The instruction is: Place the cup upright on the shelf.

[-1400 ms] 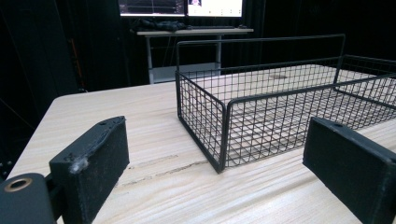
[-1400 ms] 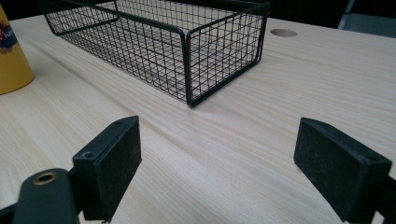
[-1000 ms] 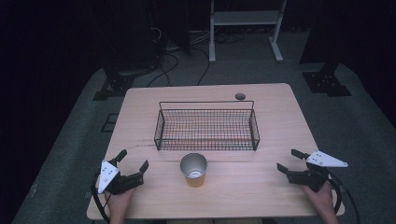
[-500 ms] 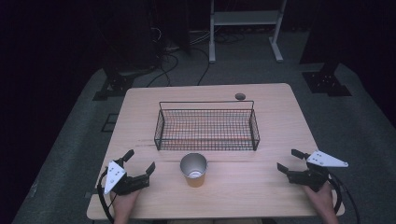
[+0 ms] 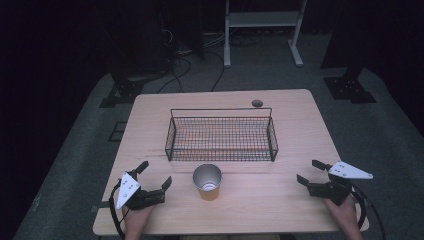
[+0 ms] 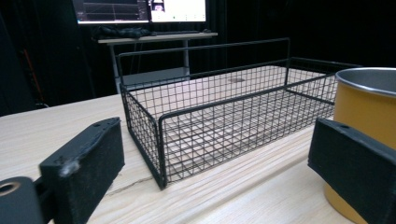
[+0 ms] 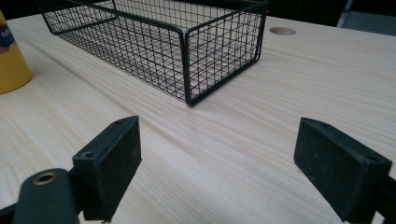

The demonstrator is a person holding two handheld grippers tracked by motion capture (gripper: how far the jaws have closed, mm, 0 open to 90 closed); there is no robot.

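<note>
An orange cup (image 5: 208, 182) with a metal rim stands upright near the table's front middle, just in front of a black wire basket (image 5: 221, 135). My left gripper (image 5: 155, 176) is open at the front left, a short way left of the cup; in the left gripper view the cup (image 6: 366, 116) rises just behind the right jaw and the basket (image 6: 224, 116) lies ahead. My right gripper (image 5: 309, 172) is open at the front right with bare wood between its jaws. In the right gripper view the basket (image 7: 154, 42) corner is ahead and the cup (image 7: 13, 60) stands at the far left.
The basket holds nothing that I can see. A round cable hole (image 5: 257, 103) sits in the table (image 5: 300, 135) behind the basket. Beyond the table are a dark floor with cables and a white frame stand (image 5: 262, 25).
My left gripper has moved right, toward the cup, and turned its jaws more toward it. The right gripper, cup and basket have stayed put.
</note>
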